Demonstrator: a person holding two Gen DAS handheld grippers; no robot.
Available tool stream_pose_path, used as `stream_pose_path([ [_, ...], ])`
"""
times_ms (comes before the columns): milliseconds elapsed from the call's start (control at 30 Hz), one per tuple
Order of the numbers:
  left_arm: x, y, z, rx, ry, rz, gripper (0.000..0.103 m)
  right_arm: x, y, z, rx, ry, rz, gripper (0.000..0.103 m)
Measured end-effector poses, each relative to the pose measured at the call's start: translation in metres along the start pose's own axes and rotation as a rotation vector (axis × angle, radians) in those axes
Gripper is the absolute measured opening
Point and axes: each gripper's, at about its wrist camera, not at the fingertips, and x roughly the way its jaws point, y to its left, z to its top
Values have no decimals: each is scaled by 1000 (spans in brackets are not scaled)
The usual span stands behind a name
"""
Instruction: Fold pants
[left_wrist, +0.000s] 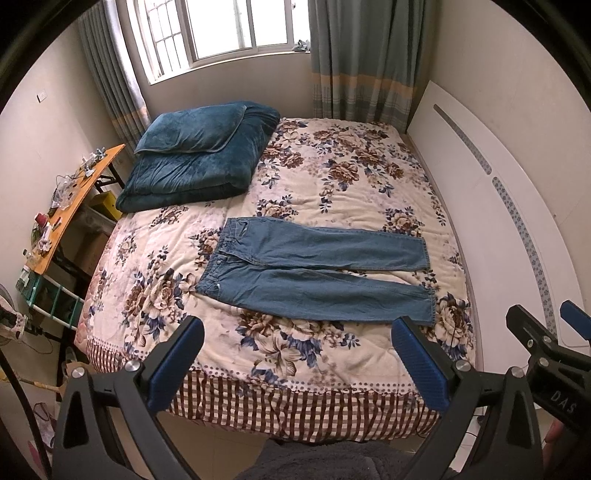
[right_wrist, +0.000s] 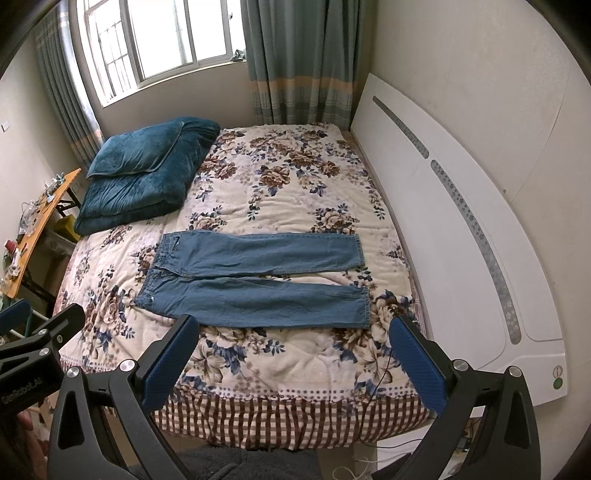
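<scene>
Blue jeans (left_wrist: 317, 273) lie flat and unfolded on the floral bedspread (left_wrist: 332, 177), waistband to the left, both legs running right. They also show in the right wrist view (right_wrist: 255, 277). My left gripper (left_wrist: 297, 332) is open and empty, held above the near edge of the bed, short of the jeans. My right gripper (right_wrist: 295, 328) is open and empty too, beside the left one and just short of the nearer leg. The right gripper also shows at the right edge of the left wrist view (left_wrist: 546, 314).
A folded teal quilt with a pillow (left_wrist: 199, 155) lies at the bed's far left. A white headboard (left_wrist: 498, 206) runs along the right side. A cluttered orange table (left_wrist: 70, 199) stands left of the bed. A window with curtains (left_wrist: 229, 29) is behind.
</scene>
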Motion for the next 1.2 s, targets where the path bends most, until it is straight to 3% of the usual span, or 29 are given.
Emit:
stream_pose_path([
  [1200,-3,2,2,3,-1,1,103,4,-5,3,4,-1,9,103],
])
